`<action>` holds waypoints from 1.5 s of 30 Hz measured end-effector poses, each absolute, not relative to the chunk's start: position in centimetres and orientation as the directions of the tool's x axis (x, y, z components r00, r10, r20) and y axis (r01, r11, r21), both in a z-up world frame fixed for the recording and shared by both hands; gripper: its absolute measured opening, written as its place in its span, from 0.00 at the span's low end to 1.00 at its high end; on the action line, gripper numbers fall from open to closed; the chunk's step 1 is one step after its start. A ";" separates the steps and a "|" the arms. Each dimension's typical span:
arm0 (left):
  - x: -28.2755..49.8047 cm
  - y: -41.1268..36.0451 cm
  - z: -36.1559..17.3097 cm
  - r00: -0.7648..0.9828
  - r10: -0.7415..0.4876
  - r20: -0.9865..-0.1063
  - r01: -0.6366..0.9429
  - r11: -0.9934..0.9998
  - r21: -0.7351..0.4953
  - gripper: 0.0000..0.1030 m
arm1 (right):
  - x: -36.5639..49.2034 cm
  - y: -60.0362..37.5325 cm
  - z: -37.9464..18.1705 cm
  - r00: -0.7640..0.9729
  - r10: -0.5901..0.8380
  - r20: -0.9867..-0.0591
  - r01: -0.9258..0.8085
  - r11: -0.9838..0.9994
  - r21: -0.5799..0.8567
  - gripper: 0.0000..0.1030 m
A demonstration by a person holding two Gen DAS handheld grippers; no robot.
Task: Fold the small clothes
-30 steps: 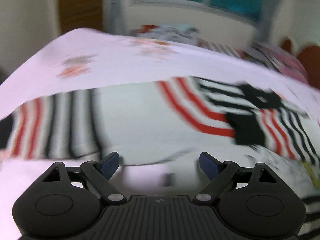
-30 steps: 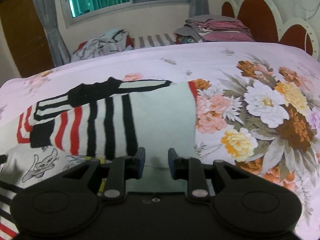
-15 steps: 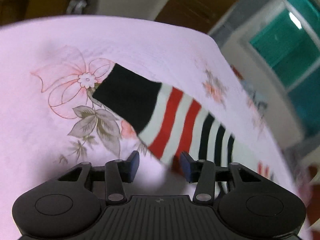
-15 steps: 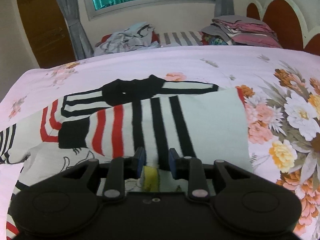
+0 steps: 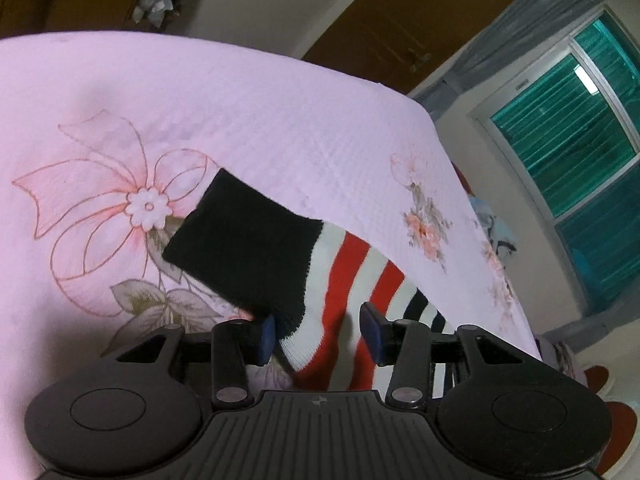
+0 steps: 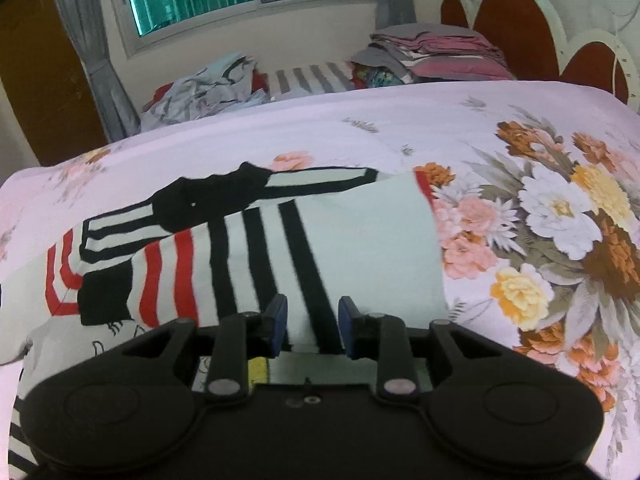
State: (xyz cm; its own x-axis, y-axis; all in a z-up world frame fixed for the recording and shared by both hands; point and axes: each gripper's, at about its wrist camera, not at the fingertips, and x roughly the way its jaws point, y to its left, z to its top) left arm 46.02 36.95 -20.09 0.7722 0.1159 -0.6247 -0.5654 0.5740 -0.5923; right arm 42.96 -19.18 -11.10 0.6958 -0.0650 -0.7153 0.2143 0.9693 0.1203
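Observation:
A white sweater [image 6: 360,248] with black and red stripes lies flat on the pink floral bedspread [image 6: 400,120], one sleeve [image 6: 224,200] folded across its top. My right gripper [image 6: 313,330] hovers low over the sweater's near edge, its jaws a narrow gap apart with nothing pinched. The left wrist view shows the other sleeve stretched out, ending in a black cuff [image 5: 244,248]. My left gripper [image 5: 318,334] straddles this sleeve just behind the cuff. Its left pad [image 5: 266,334] touches the cloth edge, while the right pad stands off it.
A loose pile of clothes [image 6: 208,88] and a folded stack [image 6: 436,54] sit at the far side of the bed, below the window. A red headboard [image 6: 516,28] rises at the right. A brown door [image 5: 400,28] stands beyond the bed's corner. Pale printed cloth [image 6: 60,344] lies left of the sweater.
My left gripper swung from over the sweater's body to the outstretched sleeve, rolled, and its jaws narrowed around the cloth. My right gripper shifted slightly along the sweater's near edge.

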 end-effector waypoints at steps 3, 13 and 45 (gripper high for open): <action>46.9 36.2 -19.3 0.758 0.136 -0.638 -0.569 0.617 -0.543 0.03 | 42.6 -19.9 -11.2 0.696 -0.068 -0.715 0.223 0.967 0.125 0.27; 54.0 21.7 -11.9 0.815 -0.008 -0.579 -0.243 0.903 -0.354 0.05 | 43.3 -22.1 -12.2 0.708 -0.028 -0.705 0.217 0.960 0.179 0.27; 51.8 -3.9 -11.0 0.710 -0.243 -0.661 0.207 0.969 -0.134 0.47 | 42.7 -28.1 -11.8 0.750 0.183 -0.635 0.122 0.906 0.405 0.49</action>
